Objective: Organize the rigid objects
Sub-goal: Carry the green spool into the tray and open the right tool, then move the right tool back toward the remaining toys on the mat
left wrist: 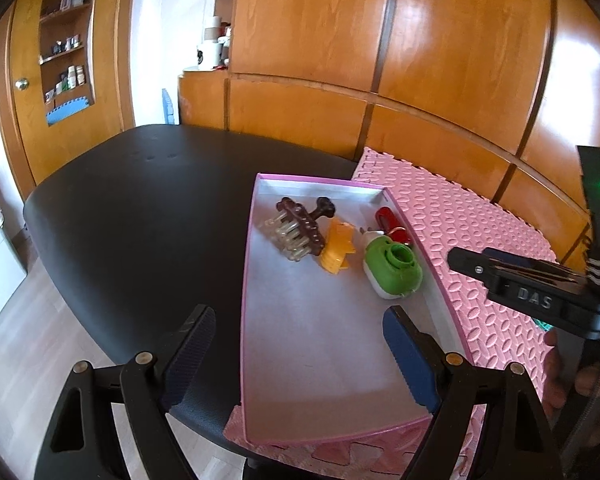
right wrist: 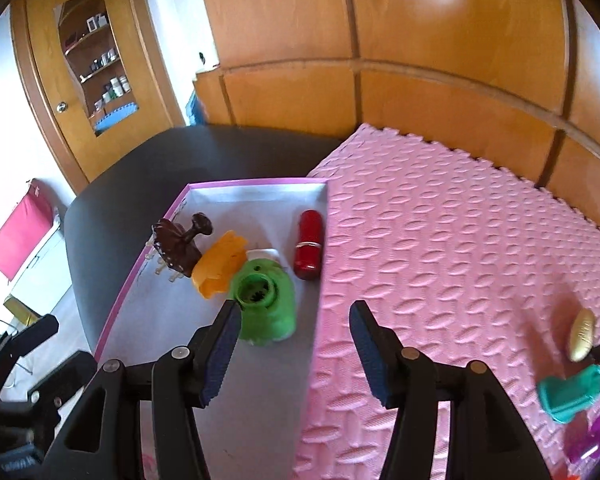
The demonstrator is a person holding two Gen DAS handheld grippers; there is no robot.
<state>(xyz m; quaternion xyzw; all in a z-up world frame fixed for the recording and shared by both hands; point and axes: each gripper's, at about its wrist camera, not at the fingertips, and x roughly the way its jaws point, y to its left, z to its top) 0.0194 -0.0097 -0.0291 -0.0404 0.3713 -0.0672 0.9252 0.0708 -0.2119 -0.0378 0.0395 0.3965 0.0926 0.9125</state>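
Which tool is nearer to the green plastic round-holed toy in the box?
Right. The right tool is open just before the green toy; the left tool, also open, is farther back over the box.

Black table (left wrist: 132, 216), pink foam mat (right wrist: 460, 240), wooden cabinets (left wrist: 340, 40), perhaps bottles on shelves (left wrist: 66, 52).

The box (left wrist: 256, 320) sits on the table (left wrist: 140, 208), with the mat (right wrist: 460, 248) on its right. In the box lie a brush (left wrist: 296, 232), a clip (left wrist: 338, 250), a round toy (left wrist: 394, 270) and a tube (right wrist: 309, 244).
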